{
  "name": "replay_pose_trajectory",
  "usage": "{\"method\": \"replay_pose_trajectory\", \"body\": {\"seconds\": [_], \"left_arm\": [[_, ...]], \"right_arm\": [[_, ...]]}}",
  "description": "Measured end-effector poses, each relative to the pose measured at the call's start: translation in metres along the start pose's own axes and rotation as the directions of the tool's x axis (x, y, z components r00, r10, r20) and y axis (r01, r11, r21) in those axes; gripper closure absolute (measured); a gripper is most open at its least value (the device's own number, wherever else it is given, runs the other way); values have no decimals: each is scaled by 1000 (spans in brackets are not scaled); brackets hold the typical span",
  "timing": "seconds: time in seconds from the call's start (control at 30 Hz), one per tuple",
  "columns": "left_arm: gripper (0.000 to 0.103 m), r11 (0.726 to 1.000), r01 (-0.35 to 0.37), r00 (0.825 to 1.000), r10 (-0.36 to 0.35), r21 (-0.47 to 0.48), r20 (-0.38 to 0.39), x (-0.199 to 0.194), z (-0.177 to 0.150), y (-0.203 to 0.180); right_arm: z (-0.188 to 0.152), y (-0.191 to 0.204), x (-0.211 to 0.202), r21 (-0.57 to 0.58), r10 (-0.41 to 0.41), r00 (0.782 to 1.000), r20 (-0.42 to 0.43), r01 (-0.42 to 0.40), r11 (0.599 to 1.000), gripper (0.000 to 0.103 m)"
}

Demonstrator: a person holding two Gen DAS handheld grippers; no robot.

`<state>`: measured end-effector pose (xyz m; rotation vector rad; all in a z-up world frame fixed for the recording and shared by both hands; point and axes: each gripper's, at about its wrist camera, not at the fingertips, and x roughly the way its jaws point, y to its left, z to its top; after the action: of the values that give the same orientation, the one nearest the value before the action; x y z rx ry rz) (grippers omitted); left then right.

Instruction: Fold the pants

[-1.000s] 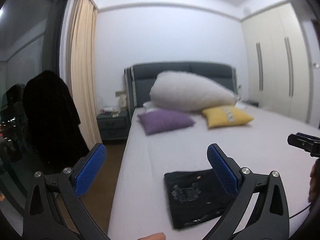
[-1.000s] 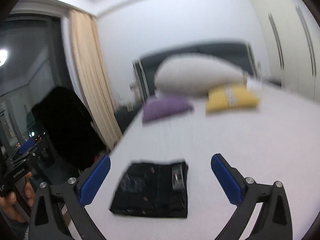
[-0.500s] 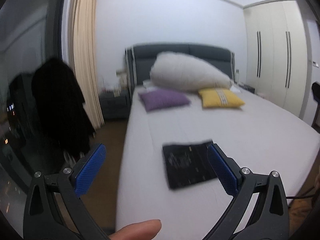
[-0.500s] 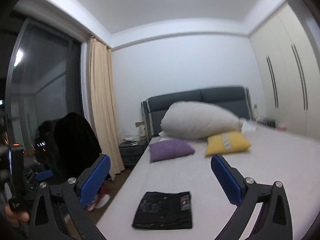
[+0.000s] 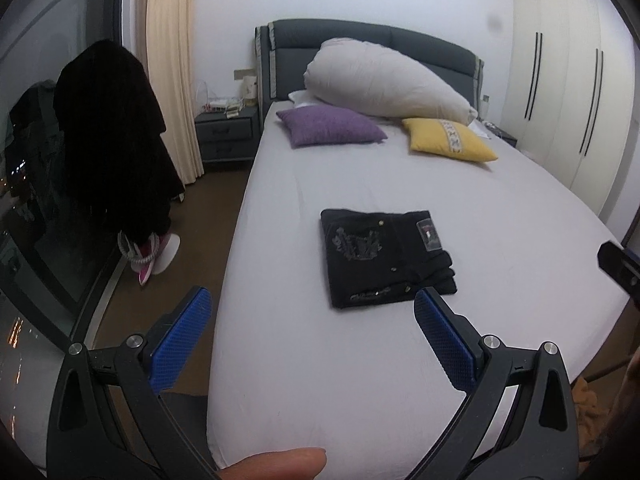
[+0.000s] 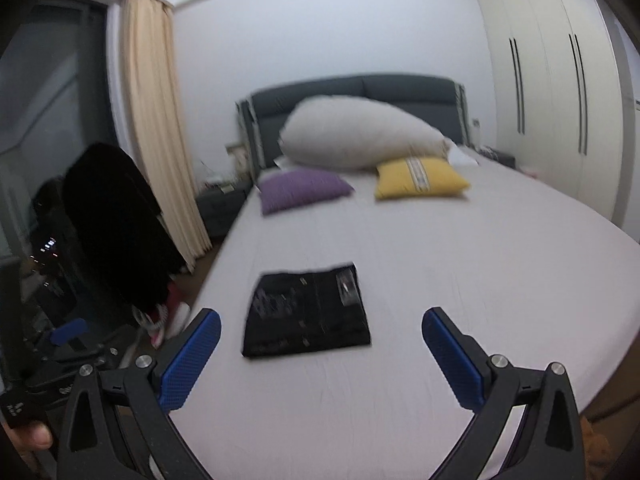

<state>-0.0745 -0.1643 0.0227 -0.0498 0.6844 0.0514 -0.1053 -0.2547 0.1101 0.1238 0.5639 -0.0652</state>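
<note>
Your black pants (image 5: 384,256) lie folded into a flat rectangle on the white bed (image 5: 400,360), near its foot and toward its left edge, with nothing touching them. Your left gripper (image 5: 312,340) hangs above the bed's foot, jaws spread wide and holding nothing. Your right gripper (image 6: 320,360) (its view is somewhat blurred) appears the same: jaws wide apart, empty, clear of the cloth. Up by the headboard (image 5: 368,40) sit a purple cushion (image 5: 332,125), a yellow cushion (image 5: 448,140) and a big white pillow (image 5: 380,80).
</note>
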Motion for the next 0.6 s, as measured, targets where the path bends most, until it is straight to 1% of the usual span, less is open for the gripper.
{"method": "replay_pose_trajectory", "body": {"seconds": [0.07, 0.13, 0.23, 0.6], "left_arm": [[0, 1000, -3, 1000, 3, -2, -17, 8, -2, 1], [0, 1000, -2, 999, 2, -4, -36, 16, -7, 2], [0, 1000, -4, 998, 4, -2, -56, 27, -10, 3], [0, 1000, 7, 993, -7, -6, -120, 49, -19, 3]], "right_arm": [[-5, 1, 11, 14, -26, 999, -42, 26, 1000, 0], [-10, -1, 21, 37, -28, 996, -86, 31, 999, 0], [-15, -1, 30, 54, -26, 992, -124, 33, 998, 0], [-29, 15, 42, -8, -48, 984, -172, 47, 999, 0]]}}
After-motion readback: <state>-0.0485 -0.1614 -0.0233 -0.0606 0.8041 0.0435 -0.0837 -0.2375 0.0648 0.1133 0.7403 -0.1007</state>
